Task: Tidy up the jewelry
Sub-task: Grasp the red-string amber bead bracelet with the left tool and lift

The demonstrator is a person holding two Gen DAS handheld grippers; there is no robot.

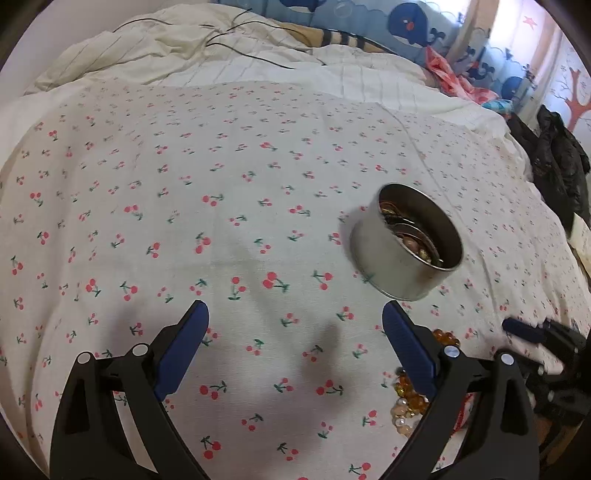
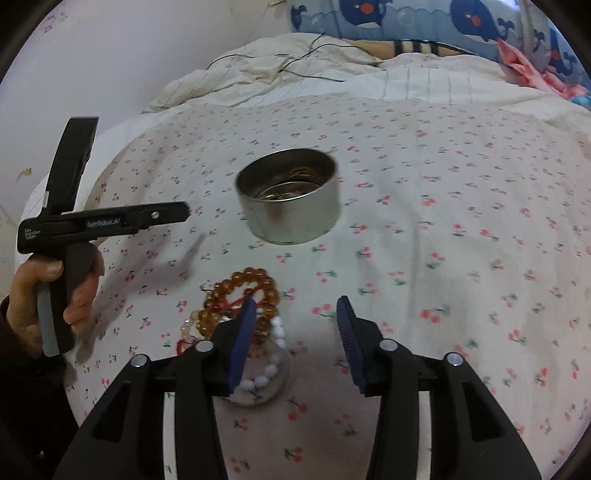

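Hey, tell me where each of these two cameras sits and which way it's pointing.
Left wrist: rides on the left gripper, looking forward and down over the cherry-print sheet toward the pillows; the tin lies ahead to the right. Its own open fingers show, and the right gripper's tip at the right edge.
Right wrist: rides on the right gripper, facing the same way; tin straight ahead, bracelets under its left finger. Its open fingers show, plus the left hand holding the other gripper.
Shared: tin, bracelets, sheet, whale pillows.
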